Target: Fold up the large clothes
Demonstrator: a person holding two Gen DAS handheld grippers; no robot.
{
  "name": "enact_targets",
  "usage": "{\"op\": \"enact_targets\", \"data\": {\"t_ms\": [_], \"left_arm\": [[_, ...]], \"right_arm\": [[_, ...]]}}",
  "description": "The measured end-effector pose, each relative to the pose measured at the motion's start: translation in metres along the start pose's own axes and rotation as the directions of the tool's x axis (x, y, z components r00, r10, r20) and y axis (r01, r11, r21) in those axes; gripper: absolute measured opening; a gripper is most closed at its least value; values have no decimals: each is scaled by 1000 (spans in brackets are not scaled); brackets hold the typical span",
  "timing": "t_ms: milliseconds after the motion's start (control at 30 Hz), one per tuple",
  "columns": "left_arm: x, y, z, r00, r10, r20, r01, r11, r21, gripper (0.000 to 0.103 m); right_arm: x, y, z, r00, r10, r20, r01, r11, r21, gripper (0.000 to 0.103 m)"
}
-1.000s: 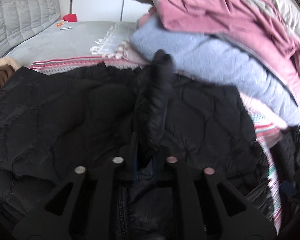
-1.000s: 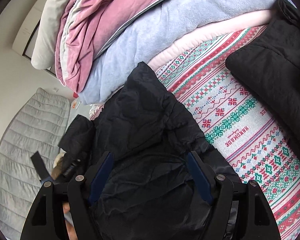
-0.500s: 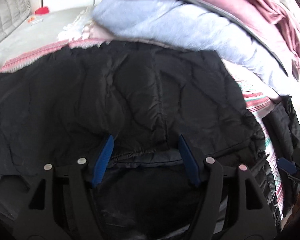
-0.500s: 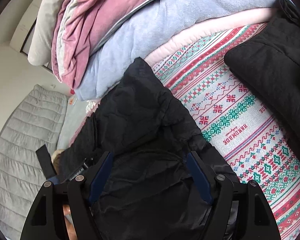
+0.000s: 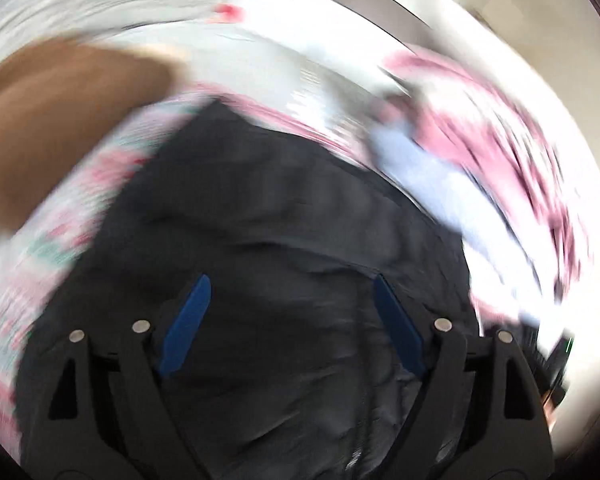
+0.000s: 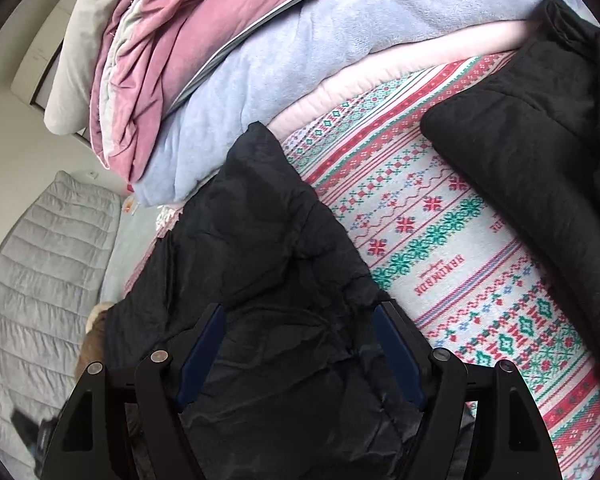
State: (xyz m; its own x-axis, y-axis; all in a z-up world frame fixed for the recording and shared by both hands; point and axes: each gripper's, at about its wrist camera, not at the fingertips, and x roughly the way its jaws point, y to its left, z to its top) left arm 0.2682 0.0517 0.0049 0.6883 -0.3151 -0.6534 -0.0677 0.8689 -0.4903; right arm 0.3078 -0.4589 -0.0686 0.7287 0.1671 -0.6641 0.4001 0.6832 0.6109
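Note:
A black quilted jacket [image 6: 260, 220] lies spread on a patterned blanket [image 6: 440, 248]. My right gripper [image 6: 300, 307] sits low over its near part, open. Crumpled fabric lies between the fingers, and the blue pads' inner faces stay bare. The left wrist view is heavily blurred by motion. There the same black jacket [image 5: 280, 208] lies under my left gripper [image 5: 292, 280]. Its jaws are opening and stand wide. Nothing is pinched between its blue pads [image 5: 188, 320].
A second black garment [image 6: 520, 140] lies at the right on the blanket. A pile of pink, lilac and grey bedding [image 6: 240, 80] rises behind the jacket. A brown item [image 5: 52, 120] lies to the jacket's left. A grey quilted surface [image 6: 40, 260] runs along the far left.
My left gripper let go of the raised black fold, opened wide and swung fast across the jacket, rolling as it went. The jacket now lies flatter. My right gripper stayed put.

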Motion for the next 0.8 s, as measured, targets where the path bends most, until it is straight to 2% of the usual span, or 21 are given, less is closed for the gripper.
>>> {"op": "enact_targets", "data": {"t_ms": [67, 100, 167, 200, 300, 433, 533, 600, 667, 800], "left_arm": [[-21, 40, -2, 998, 56, 42, -53, 995, -80, 84], [-26, 48, -2, 996, 77, 54, -73, 993, -89, 85], [-36, 70, -6, 992, 116, 52, -111, 989, -101, 95], [-38, 79, -9, 993, 116, 22, -113, 988, -101, 102], [-41, 88, -16, 992, 115, -59, -119, 990, -71, 102], [-56, 98, -35, 981, 155, -117, -159, 987, -30, 102], [-72, 115, -47, 972, 183, -150, -191, 981, -39, 102], [-79, 128, -53, 968, 168, -184, -182, 982, -60, 102], [-88, 136, -58, 975, 116, -188, -131, 989, -70, 102], [-103, 143, -69, 977, 130, -169, -136, 990, -24, 102]], "right_arm": [[-1, 1, -2, 1000, -24, 0, 24, 1000, -19, 77], [-3, 1, -4, 999, -37, -1, 37, 999, -30, 77], [-8, 4, -9, 998, -57, -3, 56, 997, -55, 77], [-11, 5, -11, 998, -59, -4, 58, 996, -66, 77], [-25, 12, -23, 997, -72, -5, 70, 988, -139, 77], [-45, 14, -39, 993, -115, -3, 110, 959, -259, 77], [-59, 6, -52, 991, -131, -22, 117, 942, -315, 77], [-69, -5, -62, 992, -104, -66, 78, 943, -323, 77], [-77, -18, -72, 991, -73, -112, 35, 949, -315, 77], [-92, -48, -95, 985, -66, -161, 16, 957, -290, 77]]}}
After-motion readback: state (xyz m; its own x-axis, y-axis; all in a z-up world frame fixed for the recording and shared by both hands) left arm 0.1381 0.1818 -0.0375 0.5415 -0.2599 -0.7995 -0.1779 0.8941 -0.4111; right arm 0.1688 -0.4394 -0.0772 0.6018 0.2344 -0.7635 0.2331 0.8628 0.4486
